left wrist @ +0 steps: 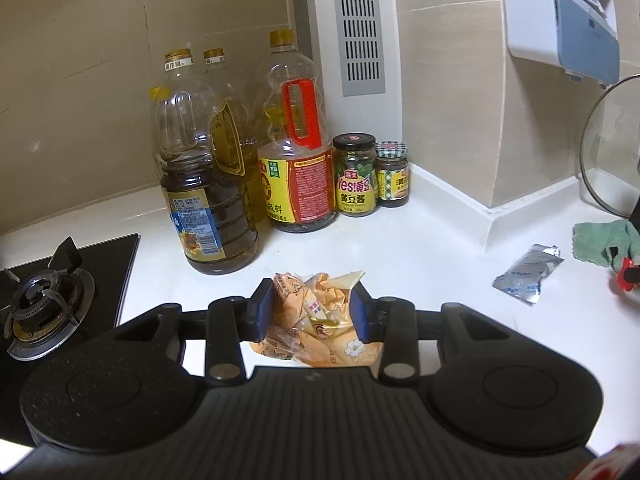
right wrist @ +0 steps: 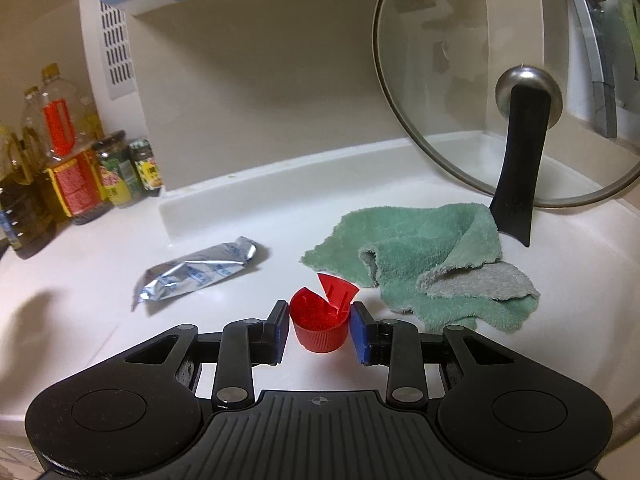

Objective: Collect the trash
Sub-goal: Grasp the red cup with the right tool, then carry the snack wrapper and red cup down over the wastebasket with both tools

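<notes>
A crumpled orange and yellow snack wrapper (left wrist: 320,320) sits between the blue pads of my left gripper (left wrist: 314,300), which is shut on it just above the white counter (left wrist: 420,248). My right gripper (right wrist: 319,316) is shut on a red flip-top bottle cap (right wrist: 318,324); both pads press its ribbed sides and its lid stands open. The same red cap (left wrist: 624,278) shows at the far right edge of the left wrist view. A silver foil packet (right wrist: 196,274) lies loose on the counter, left of the cap and right of the wrapper (left wrist: 528,272).
Oil and sauce bottles (left wrist: 216,184) and two jars (left wrist: 356,176) stand in the back corner. A gas burner (left wrist: 48,292) is at the left. A green cloth (right wrist: 420,256) lies right of the cap, with a glass pot lid (right wrist: 500,80) leaning on the wall behind it.
</notes>
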